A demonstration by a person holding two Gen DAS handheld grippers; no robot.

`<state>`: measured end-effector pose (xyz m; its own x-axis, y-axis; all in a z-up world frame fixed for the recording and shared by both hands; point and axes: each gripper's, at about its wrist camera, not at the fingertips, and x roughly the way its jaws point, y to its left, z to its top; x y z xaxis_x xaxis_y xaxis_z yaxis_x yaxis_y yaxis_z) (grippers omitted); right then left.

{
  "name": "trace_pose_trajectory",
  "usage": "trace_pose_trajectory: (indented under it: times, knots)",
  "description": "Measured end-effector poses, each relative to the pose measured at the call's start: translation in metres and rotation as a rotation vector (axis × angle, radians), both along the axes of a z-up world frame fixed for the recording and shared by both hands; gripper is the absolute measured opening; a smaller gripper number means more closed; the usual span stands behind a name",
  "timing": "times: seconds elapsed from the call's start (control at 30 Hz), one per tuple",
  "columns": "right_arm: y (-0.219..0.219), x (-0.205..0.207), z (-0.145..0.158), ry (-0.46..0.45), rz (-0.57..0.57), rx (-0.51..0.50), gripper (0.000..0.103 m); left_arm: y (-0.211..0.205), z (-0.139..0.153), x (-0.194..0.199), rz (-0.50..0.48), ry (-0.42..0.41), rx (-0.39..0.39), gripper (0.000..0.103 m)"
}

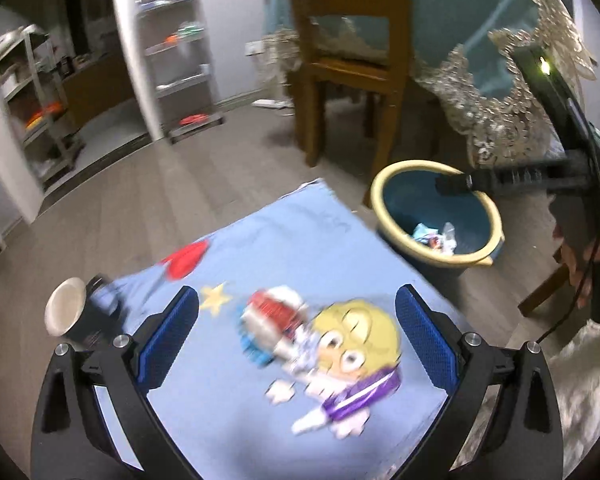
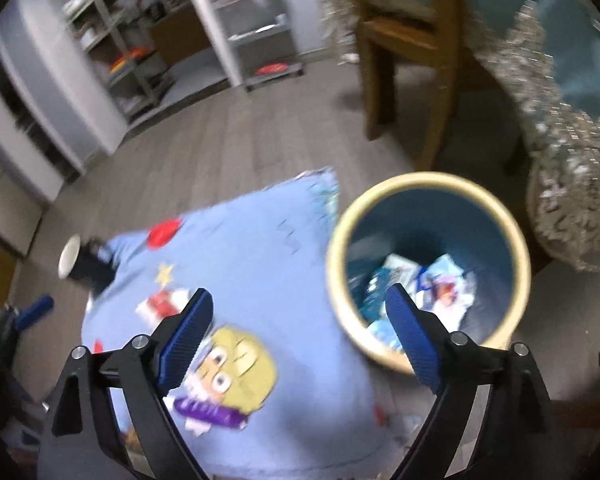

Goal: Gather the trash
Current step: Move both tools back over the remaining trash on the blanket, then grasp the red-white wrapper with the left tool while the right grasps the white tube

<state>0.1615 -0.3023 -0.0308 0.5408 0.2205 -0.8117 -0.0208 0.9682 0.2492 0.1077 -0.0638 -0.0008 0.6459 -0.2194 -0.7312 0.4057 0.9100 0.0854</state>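
Both the left gripper [image 1: 296,320] and right gripper [image 2: 300,320] are hanging wide open, holding nothing. The red wrapper [image 1: 274,316] (looking thin and flat) could be slipping away when pinched, missing the bin [image 2: 428,184].

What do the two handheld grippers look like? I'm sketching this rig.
Both the left gripper and the right gripper have black angular linkage frames with silver bolts, and jaws faced with textured blue pads. A black cable trails from the right one.

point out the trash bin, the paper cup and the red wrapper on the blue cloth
trash bin [image 2: 428,178]: right wrist view, on its yellow rim.
paper cup [image 1: 65,305]: left wrist view, on its white mouth.
red wrapper [image 1: 274,312]: left wrist view, on its red middle.
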Motion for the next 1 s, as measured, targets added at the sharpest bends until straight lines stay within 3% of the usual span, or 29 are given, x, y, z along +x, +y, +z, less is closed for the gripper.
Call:
trace_pose_trajectory:
  times: [0.2,0.37,0.5,0.67,0.83,1.0]
  knots:
    - [0.056,-0.028,-0.040,0.106,0.082,-0.017,0.089,0.053,0.003,-0.028,0.117,0.014,-0.052,0.097]
    - [0.080,-0.035,-0.071,0.189,0.075,0.031,0.089,0.085,-0.001,-0.021,0.212,0.021,-0.067,0.097]
    - [0.102,-0.031,-0.083,0.181,0.092,0.031,0.089,0.109,-0.008,-0.007,0.289,0.061,-0.080,0.097]
    - [0.130,-0.014,-0.100,0.176,0.138,0.011,0.089,0.116,-0.019,0.011,0.315,0.080,-0.042,0.097]
    - [0.158,0.002,-0.125,0.226,0.202,-0.009,0.082,0.116,-0.026,0.029,0.335,0.109,-0.053,0.097]
    - [0.175,0.013,-0.147,0.262,0.214,-0.014,0.081,0.107,-0.030,0.040,0.318,0.121,-0.061,0.097]
